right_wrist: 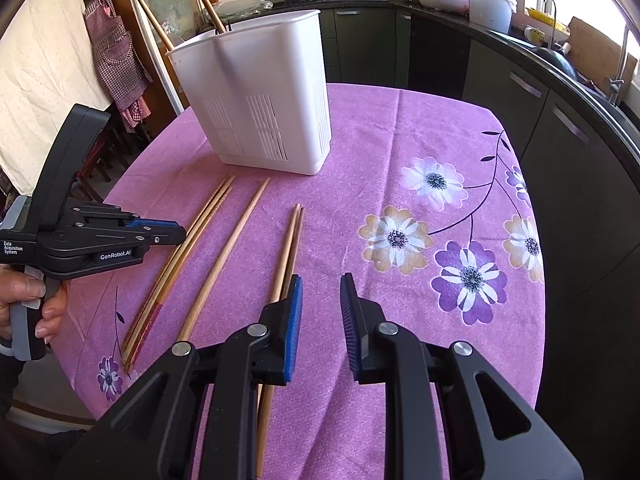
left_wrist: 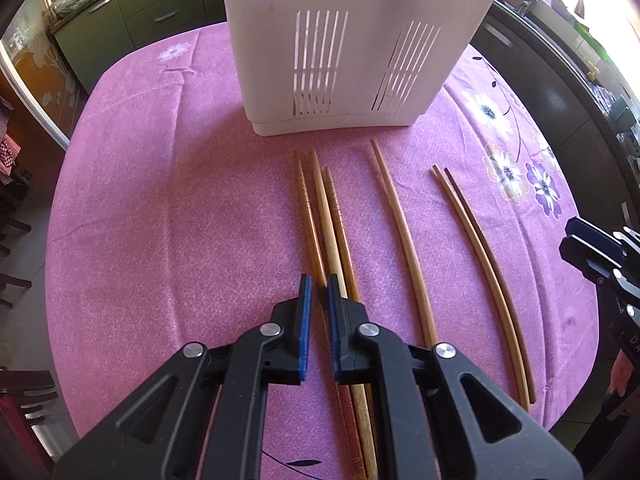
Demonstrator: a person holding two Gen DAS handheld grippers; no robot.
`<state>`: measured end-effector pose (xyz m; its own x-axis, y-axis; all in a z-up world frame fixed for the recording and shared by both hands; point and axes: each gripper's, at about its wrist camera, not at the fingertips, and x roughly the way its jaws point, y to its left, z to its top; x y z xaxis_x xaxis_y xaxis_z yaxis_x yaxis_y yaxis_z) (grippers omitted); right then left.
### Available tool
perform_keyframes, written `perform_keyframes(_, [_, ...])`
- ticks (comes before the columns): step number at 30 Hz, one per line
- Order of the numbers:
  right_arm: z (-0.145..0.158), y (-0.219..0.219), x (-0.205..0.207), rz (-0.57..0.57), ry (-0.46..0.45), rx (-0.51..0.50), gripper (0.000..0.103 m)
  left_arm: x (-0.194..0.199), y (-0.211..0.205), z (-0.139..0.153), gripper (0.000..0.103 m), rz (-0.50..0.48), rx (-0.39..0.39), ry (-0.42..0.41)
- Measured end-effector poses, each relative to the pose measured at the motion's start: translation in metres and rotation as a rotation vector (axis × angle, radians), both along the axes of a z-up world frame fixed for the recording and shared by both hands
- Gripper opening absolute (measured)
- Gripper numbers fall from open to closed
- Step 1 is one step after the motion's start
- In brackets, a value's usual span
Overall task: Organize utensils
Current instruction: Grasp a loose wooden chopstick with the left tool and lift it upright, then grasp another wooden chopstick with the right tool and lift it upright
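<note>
Several wooden chopsticks lie on the pink tablecloth in front of a white slotted utensil holder (left_wrist: 352, 40), also in the right wrist view (right_wrist: 260, 96). A group of three chopsticks (left_wrist: 328, 216) lies under my left gripper (left_wrist: 318, 292), whose jaws stand a narrow gap apart around the leftmost one; contact is unclear. A single chopstick (left_wrist: 400, 232) and a pair (left_wrist: 480, 256) lie to the right. My right gripper (right_wrist: 320, 296) is open and empty, just right of the pair (right_wrist: 288, 248). Two chopsticks (right_wrist: 204, 0) stand in the holder.
The round table's flowered pink cloth (right_wrist: 400, 128) ends at the near and right edges. Dark kitchen cabinets (right_wrist: 500, 92) and a counter with pots curve behind. An apron (right_wrist: 116, 52) hangs at the left. My left gripper also shows in the right wrist view (right_wrist: 176, 234).
</note>
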<state>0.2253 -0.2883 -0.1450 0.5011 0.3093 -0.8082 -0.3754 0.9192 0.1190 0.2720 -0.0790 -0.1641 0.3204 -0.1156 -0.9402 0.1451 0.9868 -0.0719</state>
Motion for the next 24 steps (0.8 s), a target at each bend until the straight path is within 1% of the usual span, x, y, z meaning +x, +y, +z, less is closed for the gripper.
perform_keyframes(6, [-0.002,0.002,0.0,0.005,0.007,-0.003,0.02,0.005,-0.007,-0.004,0.008,-0.001,0.035,0.008])
perform_keyframes(10, [-0.004,0.007,0.0,0.018,0.015,-0.014,0.02,0.007,-0.007,-0.004,0.008,-0.001,0.023,0.003])
perform_keyframes(13, [-0.005,0.009,0.002,0.025,0.024,-0.018,0.02,0.002,0.0,-0.002,0.007,0.012,0.01,-0.014])
perform_keyframes(16, [-0.009,0.01,0.004,0.035,0.045,-0.007,0.02,-0.006,0.012,0.011,0.007,0.022,-0.024,-0.064])
perform_keyframes(18, [-0.012,0.013,0.006,0.046,0.062,-0.003,0.02,-0.014,0.02,0.024,0.007,0.029,-0.051,-0.113])
perform_keyframes(21, [-0.017,0.019,0.01,0.067,0.092,0.006,0.02,-0.032,0.031,0.049,0.007,0.043,-0.082,-0.212])
perform_keyframes(24, [-0.023,0.024,0.017,0.074,0.125,0.021,0.02,-0.052,0.039,0.07,0.007,0.052,-0.081,-0.312])
